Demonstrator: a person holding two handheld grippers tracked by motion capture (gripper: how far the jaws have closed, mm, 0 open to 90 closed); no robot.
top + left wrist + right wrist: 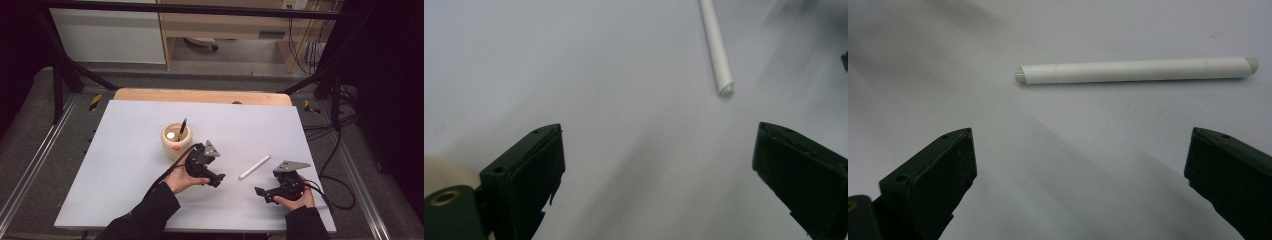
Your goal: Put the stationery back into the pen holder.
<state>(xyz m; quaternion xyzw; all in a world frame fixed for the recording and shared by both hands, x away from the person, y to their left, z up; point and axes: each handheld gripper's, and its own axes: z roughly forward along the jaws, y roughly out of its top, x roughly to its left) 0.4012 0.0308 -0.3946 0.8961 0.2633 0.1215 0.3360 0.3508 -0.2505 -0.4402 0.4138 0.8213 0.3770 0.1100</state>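
High view: white pen (254, 167) lying flat on the pale table (125, 150), between left gripper (216, 179) and right gripper (261, 193), touching neither; wooden cup (176, 140) behind the left hand holds a dark pen (182, 128) upright, probably the collecting point. Left gripper view: jaws wide apart, empty, pen tip (726, 90) ahead and off to one side. Right gripper view: jaws wide, empty, pen crosswise just ahead, seemingly lined up for a grasp.
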